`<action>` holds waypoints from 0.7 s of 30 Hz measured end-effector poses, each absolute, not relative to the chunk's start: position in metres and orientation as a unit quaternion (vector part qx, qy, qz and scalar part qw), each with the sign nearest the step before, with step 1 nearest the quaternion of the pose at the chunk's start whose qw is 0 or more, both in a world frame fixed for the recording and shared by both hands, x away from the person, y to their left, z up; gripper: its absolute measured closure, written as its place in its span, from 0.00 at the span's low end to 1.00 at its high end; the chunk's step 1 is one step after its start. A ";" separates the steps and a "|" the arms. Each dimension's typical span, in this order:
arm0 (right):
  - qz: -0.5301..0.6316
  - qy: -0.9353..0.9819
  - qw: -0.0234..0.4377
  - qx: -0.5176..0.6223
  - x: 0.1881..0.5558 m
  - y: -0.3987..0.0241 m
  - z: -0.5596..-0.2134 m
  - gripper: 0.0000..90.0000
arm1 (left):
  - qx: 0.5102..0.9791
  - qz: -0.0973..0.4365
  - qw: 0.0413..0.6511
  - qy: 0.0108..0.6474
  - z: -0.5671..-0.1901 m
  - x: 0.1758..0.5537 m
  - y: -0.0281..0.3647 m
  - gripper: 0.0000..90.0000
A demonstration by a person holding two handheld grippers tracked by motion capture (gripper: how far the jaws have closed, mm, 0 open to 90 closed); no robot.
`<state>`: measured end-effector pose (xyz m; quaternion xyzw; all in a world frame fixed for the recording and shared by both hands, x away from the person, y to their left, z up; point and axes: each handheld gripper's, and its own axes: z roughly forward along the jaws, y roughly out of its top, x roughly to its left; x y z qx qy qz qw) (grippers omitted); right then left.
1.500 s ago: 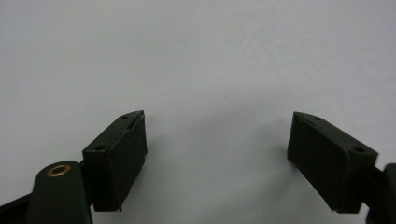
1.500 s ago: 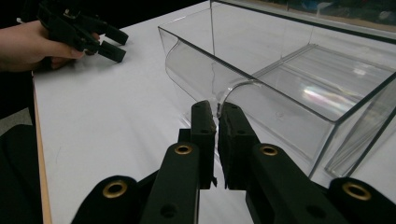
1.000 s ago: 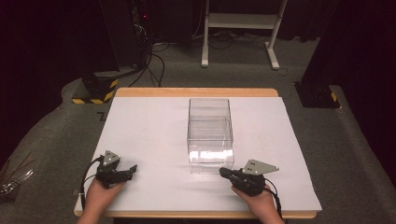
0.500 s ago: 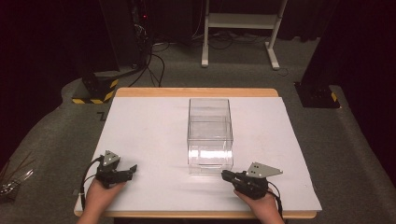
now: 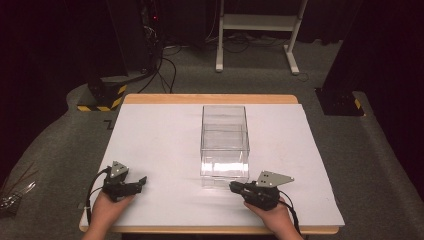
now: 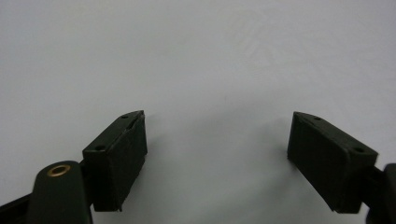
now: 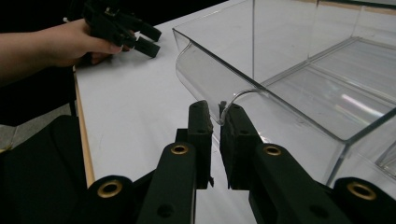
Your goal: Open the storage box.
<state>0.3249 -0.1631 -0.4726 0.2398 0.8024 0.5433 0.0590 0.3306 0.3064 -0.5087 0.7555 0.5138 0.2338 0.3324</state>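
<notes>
two claws were on the table (image 5: pixel 150 125) this moment, little changed overall. left claw (image 5: pixel 141 182) sat released near the front left edge, same spot as a second ago, pads (image 6: pixel 116 158) wide apart with bare white surface between them. clear plastic bin (image 5: pixel 225 145) stood mid-table, unmoved across the three high views. right claw (image 5: pixel 233 187) had crept in from the bin's front right corner toward its near wall. its jaws had just been closing after a slight opening; in the right gripper view they were nearly clenched with the curved lip of the bin (image 7: pixel 224 105) at the tips, nothing clearly pinched. my read: it was lining up a grip on the rim, not yet holding.
</notes>
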 end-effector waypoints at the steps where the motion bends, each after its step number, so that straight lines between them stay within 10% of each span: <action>1: 0.543 0.802 0.059 0.240 0.325 -0.163 -0.473 0.92 | 0.756 0.234 0.332 0.514 -0.509 0.331 0.306 0.22; 21: 0.536 0.814 0.051 0.218 0.297 -0.173 -0.473 0.93 | 0.755 0.234 0.332 0.514 -0.509 0.330 0.306 0.22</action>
